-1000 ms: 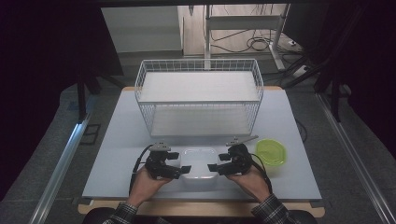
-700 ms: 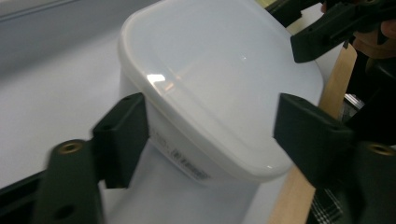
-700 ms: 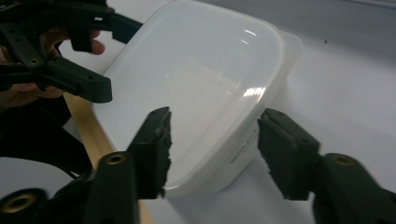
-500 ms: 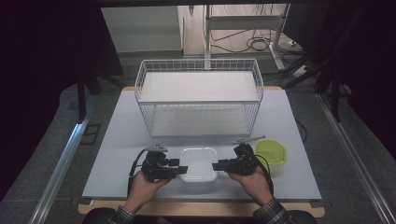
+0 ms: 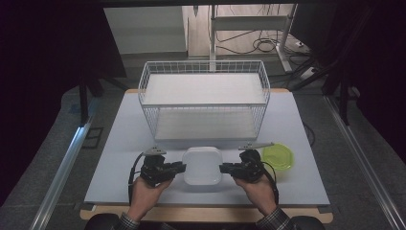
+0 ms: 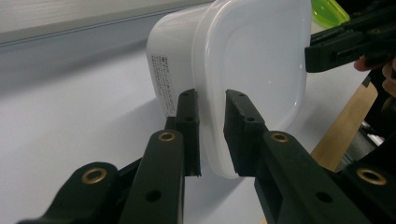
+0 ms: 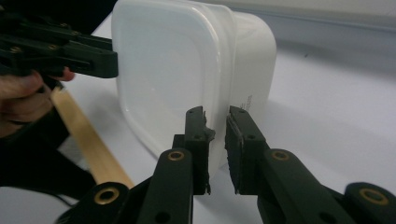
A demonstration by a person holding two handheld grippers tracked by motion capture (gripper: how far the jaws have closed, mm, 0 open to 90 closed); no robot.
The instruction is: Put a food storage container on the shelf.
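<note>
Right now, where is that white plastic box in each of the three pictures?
High view: the white box sits low centre on the table, between both hand-held grippers.
Left gripper view: it fills the upper middle, its rim between the black jaws.
Right gripper view: upper centre, rim again between the jaws.
Shared landmark: the green lid, also top right in the left gripper view.

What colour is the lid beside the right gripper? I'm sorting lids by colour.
Lime green, translucent; the lid shows best in the high view.
</note>
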